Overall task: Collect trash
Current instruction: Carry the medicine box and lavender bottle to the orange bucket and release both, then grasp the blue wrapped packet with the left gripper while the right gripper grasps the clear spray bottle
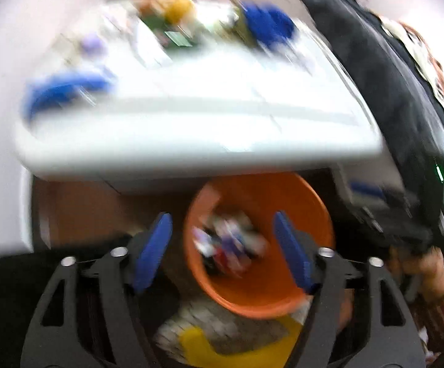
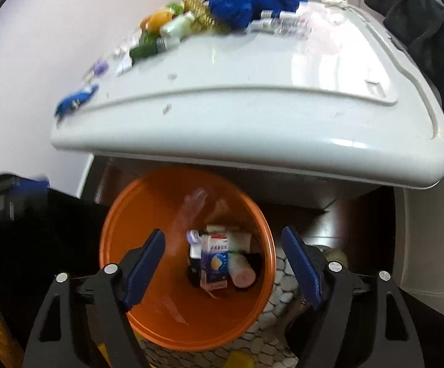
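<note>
An orange bin point(image 2: 148, 202) stands on the floor under the front edge of a white top point(image 2: 252, 116). At its bottom lie a small white and blue box point(image 2: 214, 260), a pale tube point(image 2: 241, 271) and a purple-capped bottle point(image 2: 193, 239). A blurred, see-through scrap point(image 2: 191, 211) shows inside the bin, clear of any finger. My right gripper point(image 2: 222, 233) hangs open over the bin with nothing between its blue pads. In the smeared left wrist view, my left gripper point(image 1: 222, 217) is open above the same bin point(image 1: 298, 214), also with nothing in it, and the trash point(image 1: 231, 245) shows below.
Blue yarn point(image 2: 246, 0), green and yellow skeins point(image 2: 160, 30) and small scraps point(image 2: 166, 109) lie on the white top. A dark jacket point(image 1: 390, 92) hangs at the right. A hand point(image 1: 421, 270) is at the right edge. Pebble-pattern mat point(image 2: 283, 294) lies under the bin.
</note>
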`<action>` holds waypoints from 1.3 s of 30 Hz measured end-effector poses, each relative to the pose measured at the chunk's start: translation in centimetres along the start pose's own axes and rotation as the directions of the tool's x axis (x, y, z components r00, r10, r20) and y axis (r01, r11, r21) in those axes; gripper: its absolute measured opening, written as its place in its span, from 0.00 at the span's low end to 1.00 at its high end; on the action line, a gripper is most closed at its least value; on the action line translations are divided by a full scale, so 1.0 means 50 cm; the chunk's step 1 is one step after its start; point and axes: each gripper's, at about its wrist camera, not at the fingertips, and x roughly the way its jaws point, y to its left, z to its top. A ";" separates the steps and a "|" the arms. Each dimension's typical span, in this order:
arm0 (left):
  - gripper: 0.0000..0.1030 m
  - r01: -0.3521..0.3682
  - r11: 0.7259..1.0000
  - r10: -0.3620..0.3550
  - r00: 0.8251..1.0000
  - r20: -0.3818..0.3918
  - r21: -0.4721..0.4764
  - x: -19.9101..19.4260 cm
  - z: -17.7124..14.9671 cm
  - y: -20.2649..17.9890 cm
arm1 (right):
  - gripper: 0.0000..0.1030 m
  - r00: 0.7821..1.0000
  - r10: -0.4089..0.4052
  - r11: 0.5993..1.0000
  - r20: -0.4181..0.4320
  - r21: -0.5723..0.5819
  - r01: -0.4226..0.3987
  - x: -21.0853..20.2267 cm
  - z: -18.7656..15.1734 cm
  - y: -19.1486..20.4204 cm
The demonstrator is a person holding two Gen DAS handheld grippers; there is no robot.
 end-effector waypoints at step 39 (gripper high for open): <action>0.33 -0.015 0.967 0.030 0.998 -0.057 0.254 0.116 0.272 0.208 | 0.85 0.999 0.041 0.999 -0.015 0.027 -0.040 0.035 0.052 0.007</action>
